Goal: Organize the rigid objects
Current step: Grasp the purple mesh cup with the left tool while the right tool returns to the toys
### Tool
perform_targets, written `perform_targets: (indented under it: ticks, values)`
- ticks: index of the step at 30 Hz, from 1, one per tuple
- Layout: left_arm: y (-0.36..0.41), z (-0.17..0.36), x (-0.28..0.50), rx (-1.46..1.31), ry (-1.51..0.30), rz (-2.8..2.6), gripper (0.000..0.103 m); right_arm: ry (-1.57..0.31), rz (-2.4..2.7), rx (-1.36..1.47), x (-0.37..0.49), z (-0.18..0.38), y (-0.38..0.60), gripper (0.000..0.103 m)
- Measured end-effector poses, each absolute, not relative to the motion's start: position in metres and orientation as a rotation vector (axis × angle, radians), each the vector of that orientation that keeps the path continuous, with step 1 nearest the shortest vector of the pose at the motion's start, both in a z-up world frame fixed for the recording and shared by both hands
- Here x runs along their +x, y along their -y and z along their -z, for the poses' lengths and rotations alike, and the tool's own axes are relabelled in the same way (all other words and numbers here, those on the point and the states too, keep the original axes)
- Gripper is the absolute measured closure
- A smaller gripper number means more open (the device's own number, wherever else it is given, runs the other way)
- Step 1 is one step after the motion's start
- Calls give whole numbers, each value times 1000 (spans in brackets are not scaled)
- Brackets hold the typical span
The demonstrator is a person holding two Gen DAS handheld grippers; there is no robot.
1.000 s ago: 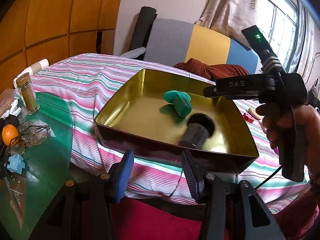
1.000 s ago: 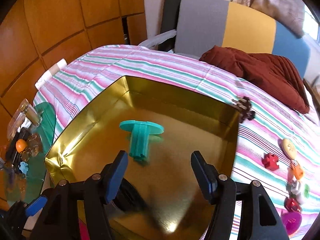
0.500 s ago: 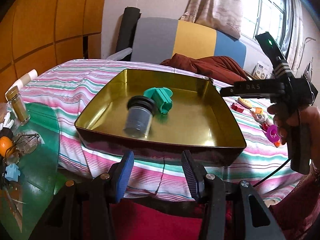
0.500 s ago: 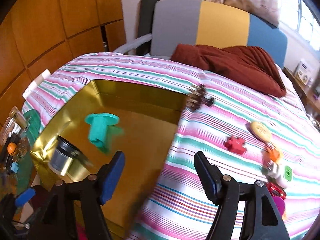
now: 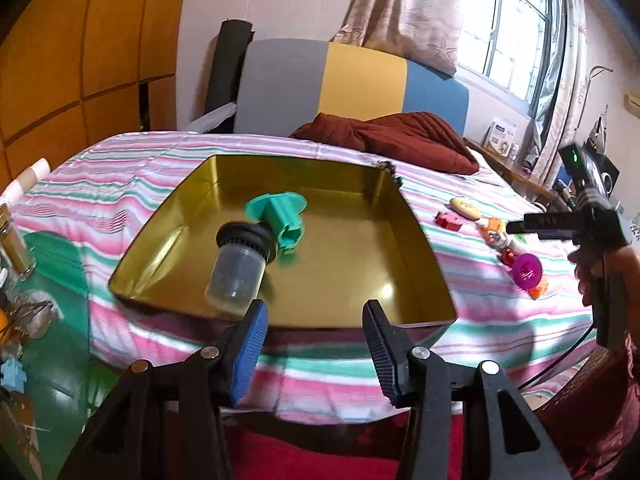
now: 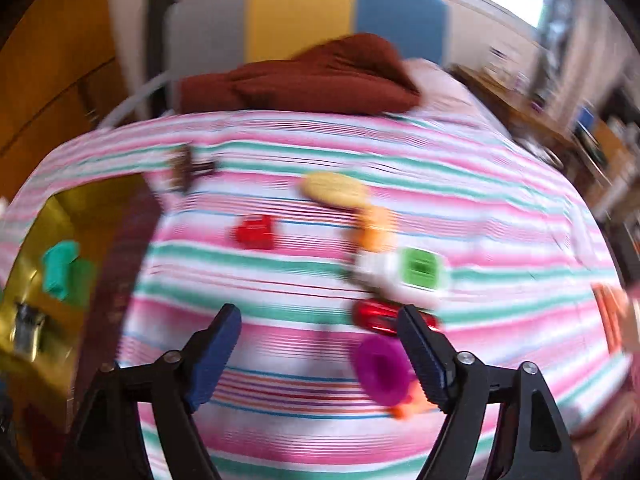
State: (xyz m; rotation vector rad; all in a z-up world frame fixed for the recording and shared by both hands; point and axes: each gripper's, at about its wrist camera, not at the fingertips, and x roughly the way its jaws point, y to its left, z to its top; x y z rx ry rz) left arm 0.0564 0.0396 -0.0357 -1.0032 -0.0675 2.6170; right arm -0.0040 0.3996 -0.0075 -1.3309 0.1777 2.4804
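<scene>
A gold tin tray (image 5: 404, 216) lies on the striped bedspread. In it lie a teal plastic part (image 5: 280, 216) and a clear jar with a black lid (image 5: 240, 264). My left gripper (image 5: 314, 344) is open and empty, just in front of the tray's near wall. My right gripper (image 6: 320, 354) is open and empty above the bedspread, right of the tray (image 6: 120, 248). Below it lie a purple spool (image 6: 380, 368), a red piece (image 6: 376, 316), a white and green item (image 6: 408, 272), a red block (image 6: 256, 232), an orange piece (image 6: 376, 228) and a yellow oval (image 6: 334, 188). The right wrist view is blurred.
A dark red cushion (image 5: 384, 140) lies at the back of the bed. A green glass side table (image 5: 52, 320) at the left holds a spice jar (image 5: 14, 244) and small clutter. A small dark object (image 6: 188, 168) sits by the tray's far corner.
My right gripper has swung right, away from the tray and over the loose objects on the bedspread. The jar has rolled left inside the tray. My left gripper's view has turned slightly right.
</scene>
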Motion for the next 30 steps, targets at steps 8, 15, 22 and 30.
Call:
perform_targets:
  ticks: [8, 15, 22, 30]
  values:
    - [-68, 26, 63, -958, 10, -2577, 53, -482, -2423, -1461, 2, 33, -435, 19]
    - [-73, 26, 64, -972, -7, -2573, 53, -566, -2744, -1495, -5, 16, -390, 19]
    - [-82, 25, 66, -973, -24, -2556, 53, -568, -2755, -1237, 5, -11, -424, 19]
    - [-127, 13, 65, -937, -112, -2457, 53, -513, -2454, -1129, 5, 11, -506, 18]
